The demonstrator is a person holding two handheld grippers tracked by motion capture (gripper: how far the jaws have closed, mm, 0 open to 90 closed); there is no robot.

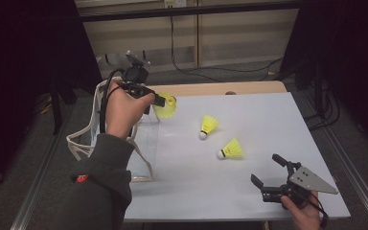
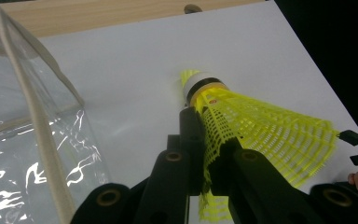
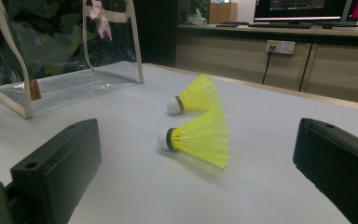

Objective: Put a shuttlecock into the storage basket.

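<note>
Now left gripper (image 1: 165, 100) clamps shuttlecock (image 1: 166, 106) by skirt, just right of clear bag (image 1: 143, 143); right gripper (image 1: 267, 173) open, idle.

The place looks like an office or lab room set up for recording. A white board (image 1: 249, 158) lies on a wooden bench (image 1: 211, 88) framed by metal rails (image 1: 38, 182) at left and right. Dark curtains (image 1: 24, 57) hang on both sides. Beyond the far edge stand pale cabinet panels (image 1: 239, 33) with black cables (image 1: 206, 72) trailing down to the grey floor (image 1: 182, 76). The right gripper view shows a long counter (image 3: 279, 37) carrying lit monitors (image 3: 298, 9), with a wall socket (image 3: 279, 46) below it.
</note>
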